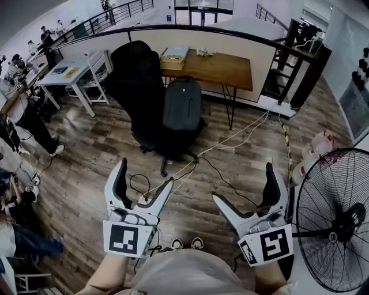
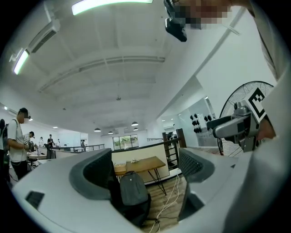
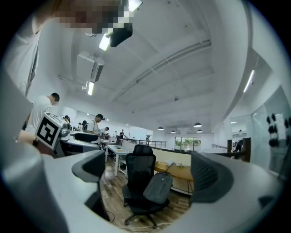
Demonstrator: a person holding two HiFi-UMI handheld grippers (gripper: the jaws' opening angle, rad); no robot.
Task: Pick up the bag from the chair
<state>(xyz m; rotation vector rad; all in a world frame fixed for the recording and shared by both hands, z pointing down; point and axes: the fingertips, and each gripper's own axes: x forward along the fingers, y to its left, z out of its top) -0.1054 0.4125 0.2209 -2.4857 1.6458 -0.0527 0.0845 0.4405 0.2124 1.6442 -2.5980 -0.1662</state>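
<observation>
floor [image 1: 86,173]: wood planks | wooden desk [image 1: 222,68]: stood against curved half-wall [image 1: 262,63] | white desk [image 1: 72,72]: far left | fan [image 1: 337,224]: stood right | ceiling lights [image 2: 109,4]: were lit

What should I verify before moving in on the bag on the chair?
1. Left gripper open and empty: ok.
2. Right gripper open and empty: ok.
3. Bag upright on the chair seat, leaning against the backrest: ok.
4. Grippers at the bag: not ok, both are well short of it.
5. Floor path free: not ok, cables cross the floor in front of the chair.
6. Grip spot on the bag: cannot tell, too small from here.
</observation>
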